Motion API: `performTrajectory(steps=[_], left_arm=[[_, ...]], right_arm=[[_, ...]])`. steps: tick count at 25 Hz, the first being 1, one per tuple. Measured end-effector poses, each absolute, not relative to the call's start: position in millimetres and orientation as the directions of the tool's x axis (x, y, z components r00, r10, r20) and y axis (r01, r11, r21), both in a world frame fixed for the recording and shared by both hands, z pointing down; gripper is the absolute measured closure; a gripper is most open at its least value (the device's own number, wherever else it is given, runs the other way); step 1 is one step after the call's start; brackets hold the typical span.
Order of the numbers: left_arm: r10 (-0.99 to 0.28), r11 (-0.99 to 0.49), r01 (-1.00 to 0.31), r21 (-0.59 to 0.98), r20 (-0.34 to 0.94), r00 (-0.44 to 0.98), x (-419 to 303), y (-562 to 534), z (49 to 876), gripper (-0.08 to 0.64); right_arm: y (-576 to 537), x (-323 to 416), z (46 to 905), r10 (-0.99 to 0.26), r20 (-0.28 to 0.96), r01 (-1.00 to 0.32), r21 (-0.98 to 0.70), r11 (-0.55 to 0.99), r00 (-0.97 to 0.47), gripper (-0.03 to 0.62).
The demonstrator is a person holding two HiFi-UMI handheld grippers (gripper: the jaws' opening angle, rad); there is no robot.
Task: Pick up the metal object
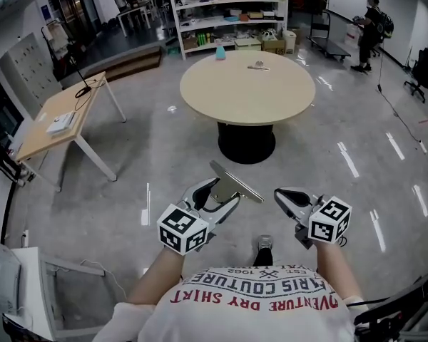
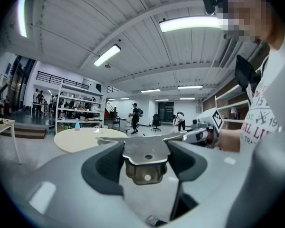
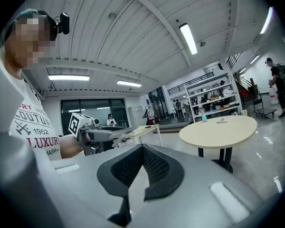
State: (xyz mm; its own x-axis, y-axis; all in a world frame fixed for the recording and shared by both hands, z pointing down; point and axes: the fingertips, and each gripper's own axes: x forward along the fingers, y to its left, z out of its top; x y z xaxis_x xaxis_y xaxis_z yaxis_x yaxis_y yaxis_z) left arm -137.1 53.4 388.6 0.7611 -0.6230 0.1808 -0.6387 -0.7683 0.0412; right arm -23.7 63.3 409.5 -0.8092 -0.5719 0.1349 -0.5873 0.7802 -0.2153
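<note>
The metal object (image 1: 237, 186) is a flat grey bracket with a folded tab, held in mid-air in front of the person's chest. My left gripper (image 1: 218, 192) is shut on it, and the plate juts out to the right past the jaws. In the left gripper view the metal object (image 2: 145, 156) lies between the dark pads (image 2: 103, 167), and my left gripper (image 2: 145, 152) clamps it from both sides. My right gripper (image 1: 286, 195) hovers just right of the plate, apart from it. In the right gripper view my right gripper (image 3: 142, 148) has its tips together, with nothing between them.
A round beige table (image 1: 247, 91) stands ahead on a black pedestal, with a small metal item (image 1: 257, 67) and a blue bottle (image 1: 220, 53) on it. A wooden desk (image 1: 57, 116) is at the left, shelves (image 1: 228, 13) at the back. A person (image 1: 371, 30) stands far right.
</note>
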Motion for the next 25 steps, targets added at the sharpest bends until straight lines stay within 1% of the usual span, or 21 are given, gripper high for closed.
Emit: performTrajectory(steps=[10, 25], left_arm=[[-0.623, -0.770, -0.637, 0.039, 0.171, 0.763, -143.9, 66.3, 385.7, 0.278], [-0.617, -0.773, -0.632, 0.049, 0.174, 0.768, -139.7, 76.8, 394.6, 0.278]], right_arm=[[81.3, -22.0, 410.1, -0.603, 0.164, -0.625, -0.190, 0.757, -0.781, 0.592], [99.1, -21.8, 422.5, -0.593, 0.182, -0.620, -0.199, 0.759, -0.785, 0.592]])
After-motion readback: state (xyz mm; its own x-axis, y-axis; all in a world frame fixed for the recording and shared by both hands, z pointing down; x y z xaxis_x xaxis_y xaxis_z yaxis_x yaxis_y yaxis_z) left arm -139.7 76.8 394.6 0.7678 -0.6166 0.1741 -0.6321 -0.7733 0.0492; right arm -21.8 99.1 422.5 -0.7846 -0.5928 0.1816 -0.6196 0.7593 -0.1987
